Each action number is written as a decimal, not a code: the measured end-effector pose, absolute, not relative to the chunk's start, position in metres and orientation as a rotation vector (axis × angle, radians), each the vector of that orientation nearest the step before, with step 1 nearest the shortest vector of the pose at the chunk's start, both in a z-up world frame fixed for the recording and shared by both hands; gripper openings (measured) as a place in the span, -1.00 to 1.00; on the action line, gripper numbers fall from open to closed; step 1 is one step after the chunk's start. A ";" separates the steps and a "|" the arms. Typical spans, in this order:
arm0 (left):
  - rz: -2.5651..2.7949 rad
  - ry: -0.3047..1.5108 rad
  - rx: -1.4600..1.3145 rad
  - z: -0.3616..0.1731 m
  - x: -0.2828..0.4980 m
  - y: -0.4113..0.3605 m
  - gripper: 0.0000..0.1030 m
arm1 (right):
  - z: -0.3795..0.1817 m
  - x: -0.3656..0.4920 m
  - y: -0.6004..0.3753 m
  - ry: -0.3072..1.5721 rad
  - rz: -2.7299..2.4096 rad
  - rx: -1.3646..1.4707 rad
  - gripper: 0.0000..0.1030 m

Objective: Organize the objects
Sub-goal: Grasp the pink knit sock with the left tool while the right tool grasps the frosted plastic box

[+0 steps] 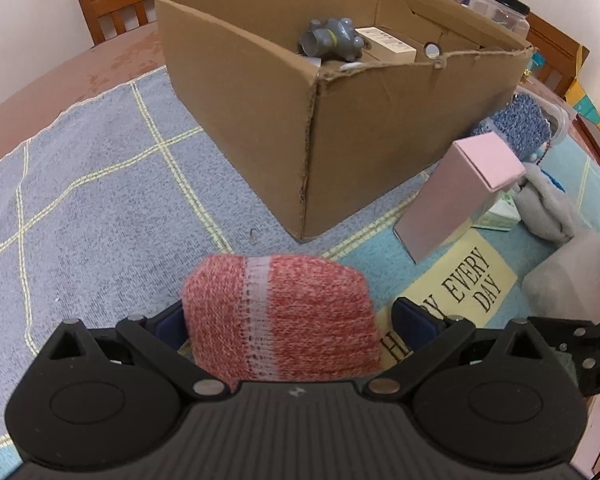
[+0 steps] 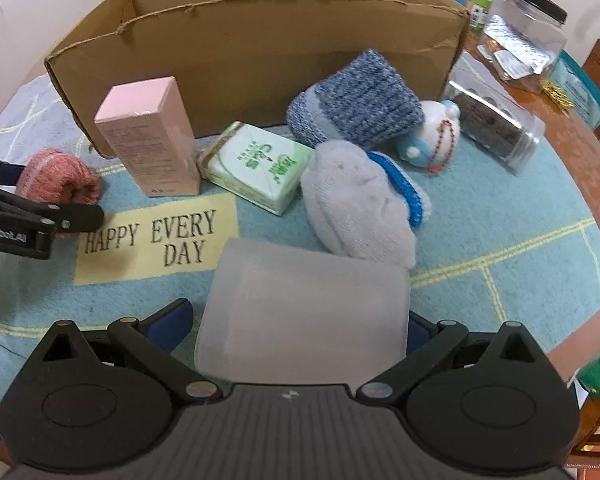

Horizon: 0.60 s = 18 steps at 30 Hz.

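A red knitted sock roll [image 1: 280, 316] sits between the jaws of my left gripper [image 1: 288, 320], which stands wide around it; the right finger [image 1: 414, 320] shows a gap to it. The roll also shows in the right wrist view [image 2: 56, 178]. My right gripper [image 2: 300, 320] is around a frosted plastic box [image 2: 304, 308]; its left finger [image 2: 172, 320] stands slightly off the box. The cardboard box [image 1: 260, 92] ahead holds a grey toy [image 1: 332, 38] and a white carton [image 1: 384, 42].
On the mat [image 2: 140, 240] in front of the cardboard box [image 2: 260, 60] lie a pink carton [image 2: 148, 136], a green tissue pack [image 2: 256, 164], a blue knitted roll [image 2: 356, 100], a grey sock [image 2: 356, 208], a white toy [image 2: 432, 136] and clear containers [image 2: 496, 124]. Chairs [image 1: 128, 0] stand behind.
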<state>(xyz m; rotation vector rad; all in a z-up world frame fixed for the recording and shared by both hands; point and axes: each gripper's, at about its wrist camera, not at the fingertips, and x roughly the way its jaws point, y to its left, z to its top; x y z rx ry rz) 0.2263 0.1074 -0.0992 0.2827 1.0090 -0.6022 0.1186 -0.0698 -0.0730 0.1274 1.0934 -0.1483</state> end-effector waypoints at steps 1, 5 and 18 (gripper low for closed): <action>-0.603 1.010 0.278 -0.099 0.227 0.108 0.96 | -0.073 0.120 -0.069 1.093 -0.140 0.127 1.00; -0.588 1.005 0.284 -0.100 0.230 0.110 0.93 | -0.073 0.121 -0.066 1.104 -0.127 0.103 1.00; -0.584 1.004 0.270 -0.096 0.233 0.115 0.71 | -0.065 0.121 -0.069 1.159 -0.129 0.084 0.73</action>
